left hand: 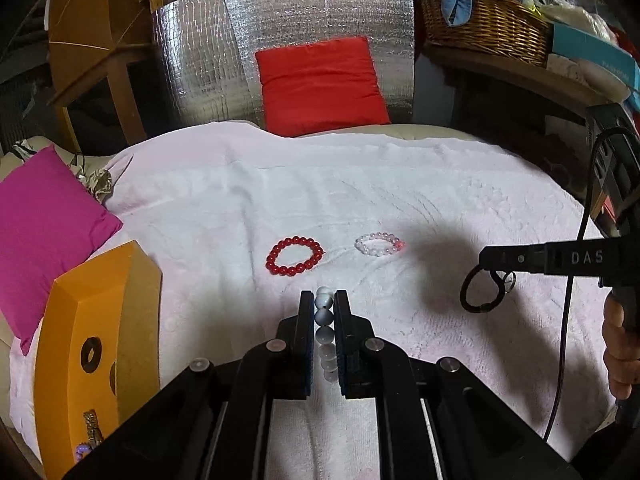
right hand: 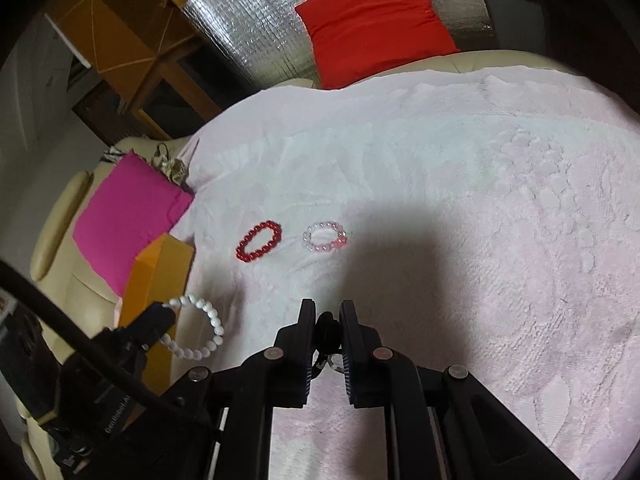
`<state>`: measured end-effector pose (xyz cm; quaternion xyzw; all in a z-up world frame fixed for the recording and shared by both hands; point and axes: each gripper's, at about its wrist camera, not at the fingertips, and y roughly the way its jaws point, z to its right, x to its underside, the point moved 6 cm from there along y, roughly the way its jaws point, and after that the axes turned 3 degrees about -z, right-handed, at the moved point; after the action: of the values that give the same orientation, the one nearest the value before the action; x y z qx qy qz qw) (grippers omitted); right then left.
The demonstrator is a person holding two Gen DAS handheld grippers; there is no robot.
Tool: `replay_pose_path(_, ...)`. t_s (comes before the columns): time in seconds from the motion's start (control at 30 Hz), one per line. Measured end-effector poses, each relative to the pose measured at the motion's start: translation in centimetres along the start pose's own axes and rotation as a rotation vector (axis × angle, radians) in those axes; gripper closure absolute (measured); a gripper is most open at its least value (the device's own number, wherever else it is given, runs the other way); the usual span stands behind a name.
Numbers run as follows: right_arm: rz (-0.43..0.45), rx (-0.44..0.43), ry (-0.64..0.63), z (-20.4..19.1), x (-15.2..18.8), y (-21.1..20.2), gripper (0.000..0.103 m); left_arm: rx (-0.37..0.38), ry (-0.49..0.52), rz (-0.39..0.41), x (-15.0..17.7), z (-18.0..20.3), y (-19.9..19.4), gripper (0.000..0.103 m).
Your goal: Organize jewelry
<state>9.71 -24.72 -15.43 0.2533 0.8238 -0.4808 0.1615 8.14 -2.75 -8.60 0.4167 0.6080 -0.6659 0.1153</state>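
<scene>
My left gripper [left hand: 324,300] is shut on a white bead bracelet [left hand: 325,320], held above the towel; the right wrist view shows it hanging as a loop [right hand: 200,330] from the left gripper [right hand: 166,312]. My right gripper [right hand: 326,314] is shut on a dark ring bracelet [right hand: 327,330]; in the left wrist view it hangs [left hand: 478,292] from the right gripper [left hand: 490,258]. A red bead bracelet [left hand: 295,256] [right hand: 259,241] and a clear pink bead bracelet [left hand: 378,244] [right hand: 325,237] lie side by side on the white towel [left hand: 360,184] [right hand: 480,200].
An orange jewelry stand [left hand: 92,340] [right hand: 160,276] stands at the towel's left edge, with a small purple bead piece [left hand: 82,450] low on it. A magenta cushion [left hand: 44,232] [right hand: 128,216] lies left, a red cushion [left hand: 320,84] [right hand: 376,20] behind. A wicker basket [left hand: 484,28] sits on a shelf far right.
</scene>
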Motion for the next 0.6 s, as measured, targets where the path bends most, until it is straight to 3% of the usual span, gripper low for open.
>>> replay_pose_path(0.3, -0.008, 0.057, 0.001, 2.3, 0.6, -0.3, 0.089, 0.016, 0.011, -0.024, -0.2, 1.3, 1.0, 0.093)
replay_pose_path(0.6, -0.046, 0.108, 0.050, 5.5, 1.2, 0.0, 0.086, 0.139, -0.003, -0.132, 0.7, 3.3, 4.1, 0.093)
